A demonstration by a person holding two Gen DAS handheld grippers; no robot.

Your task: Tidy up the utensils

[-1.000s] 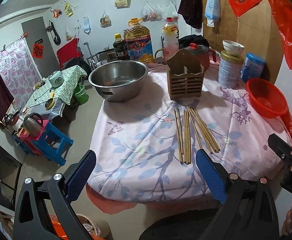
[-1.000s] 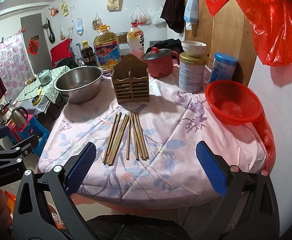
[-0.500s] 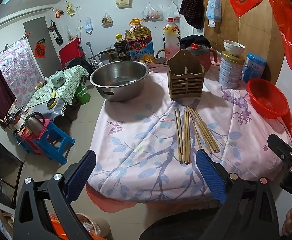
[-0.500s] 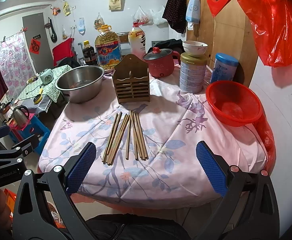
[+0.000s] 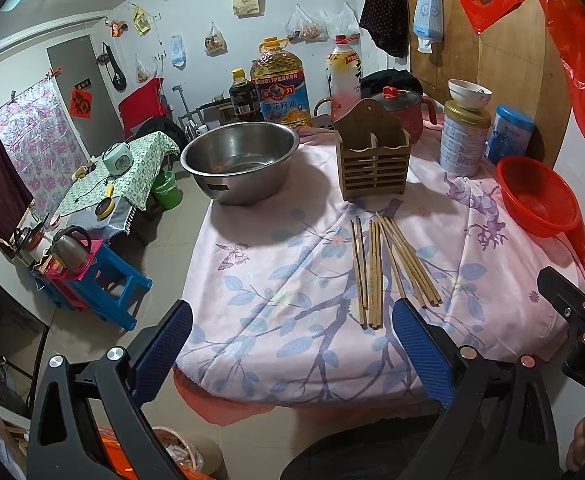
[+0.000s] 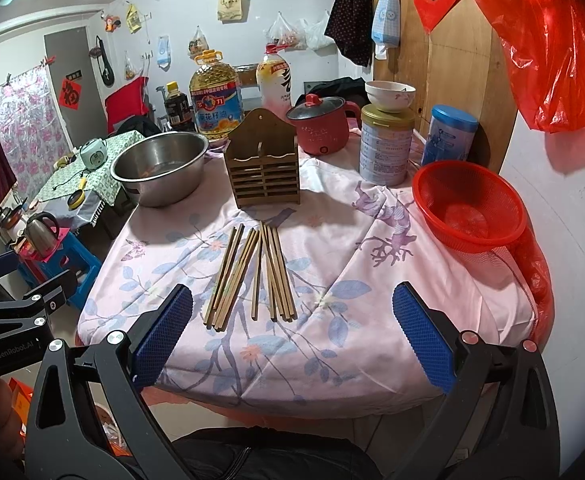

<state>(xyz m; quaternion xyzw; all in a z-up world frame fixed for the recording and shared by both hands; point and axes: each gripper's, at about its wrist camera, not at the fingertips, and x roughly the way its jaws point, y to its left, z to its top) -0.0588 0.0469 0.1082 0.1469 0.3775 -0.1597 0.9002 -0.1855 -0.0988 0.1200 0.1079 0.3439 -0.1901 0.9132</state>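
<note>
A lived-in home kitchen: cooking oil jug [image 5: 279,80], steel basin [image 5: 239,160], electric kettle [image 5: 70,246] lower left, bags hung on walls.

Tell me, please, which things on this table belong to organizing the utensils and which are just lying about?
Belong to the job:
wooden chopsticks, loose on the cloth
wooden chopstick holder, empty
left tongs and right tongs, both open

Just lying about:
steel basin
red colander
red electric pot
milk powder tin
cooking oil jug
</note>
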